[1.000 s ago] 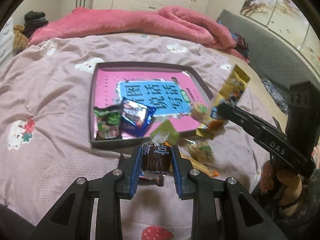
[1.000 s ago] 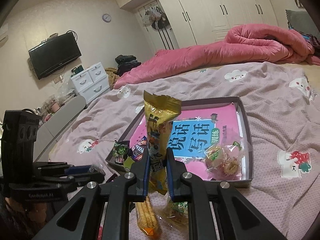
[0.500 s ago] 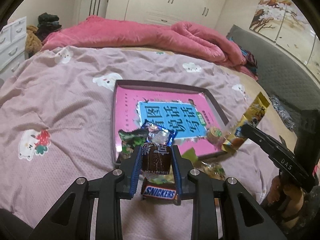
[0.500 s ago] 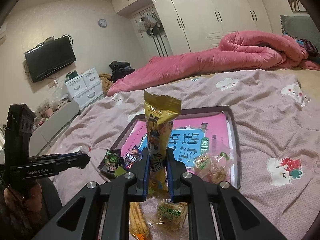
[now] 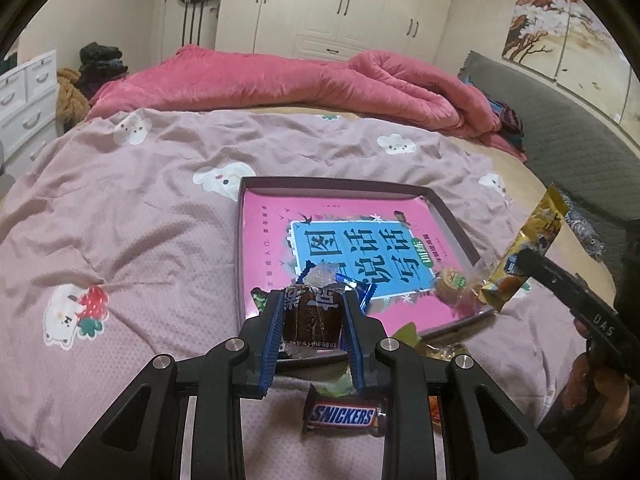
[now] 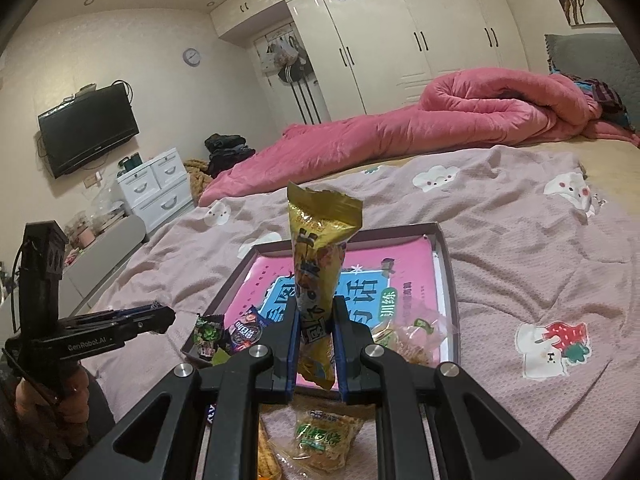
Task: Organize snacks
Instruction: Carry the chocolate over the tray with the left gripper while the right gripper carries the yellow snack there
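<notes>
- Warm, dimmish indoor light from overhead.
- Glare on glossy wardrobe doors [image 6: 400, 40].
- Soft shadows on the bedspread [image 5: 140, 220].
- Strong fisheye bending, black vignette corners.
- Mild softness throughout.

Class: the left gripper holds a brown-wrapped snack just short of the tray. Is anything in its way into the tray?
Partly. The green packet and blue packet fill the tray's near corner ahead of the brown snack; the pink middle beyond is bare.
</notes>
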Motion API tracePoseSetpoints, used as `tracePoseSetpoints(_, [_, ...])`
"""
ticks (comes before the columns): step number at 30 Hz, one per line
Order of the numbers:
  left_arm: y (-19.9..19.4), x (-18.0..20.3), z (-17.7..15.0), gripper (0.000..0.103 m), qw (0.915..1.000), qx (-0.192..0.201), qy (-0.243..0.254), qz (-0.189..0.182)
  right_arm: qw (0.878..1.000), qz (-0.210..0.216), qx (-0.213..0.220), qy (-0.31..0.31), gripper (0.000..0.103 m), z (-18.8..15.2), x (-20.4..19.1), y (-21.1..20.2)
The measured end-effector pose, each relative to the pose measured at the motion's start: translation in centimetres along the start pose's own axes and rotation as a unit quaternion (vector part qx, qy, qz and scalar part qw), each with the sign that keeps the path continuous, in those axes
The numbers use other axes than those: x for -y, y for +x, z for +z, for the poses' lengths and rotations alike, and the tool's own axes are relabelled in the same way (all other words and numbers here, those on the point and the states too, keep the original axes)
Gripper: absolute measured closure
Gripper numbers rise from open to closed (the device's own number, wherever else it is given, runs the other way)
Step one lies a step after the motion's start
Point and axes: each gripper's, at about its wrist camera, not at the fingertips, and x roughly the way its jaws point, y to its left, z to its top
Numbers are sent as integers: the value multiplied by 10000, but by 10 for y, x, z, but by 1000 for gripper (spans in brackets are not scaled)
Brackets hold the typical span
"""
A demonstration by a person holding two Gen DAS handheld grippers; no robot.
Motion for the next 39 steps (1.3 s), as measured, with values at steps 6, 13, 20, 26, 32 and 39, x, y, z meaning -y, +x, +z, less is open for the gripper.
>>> tracePoseSetpoints(6, [12, 4, 2, 73, 10000, -3, 85, -22, 10000, -66, 17, 31, 88, -1, 2, 0])
tracePoseSetpoints(13, [23, 9, 2, 73, 9998, -10, 210, -60, 9998, -155, 44, 98, 88, 0, 6, 1])
tracePoseSetpoints(20, [36, 15, 4, 73, 9994, -62, 312, -158, 9996, -228, 26, 173, 88, 0, 11, 3])
tracePoseSetpoints(26, [47, 18, 5, 73, 9991, -124, 338, -226, 9995, -290, 10, 160, 88, 0, 12, 7])
tracePoseSetpoints(32, [56, 23, 7, 73, 9986, -162, 385, -334, 9991, -409, -52, 61, 88, -1, 10, 14])
tracePoseSetpoints(39, [65, 30, 7, 73, 9975, -237, 440, -500, 9984, -542, -163, -43, 88, -4, 8, 23])
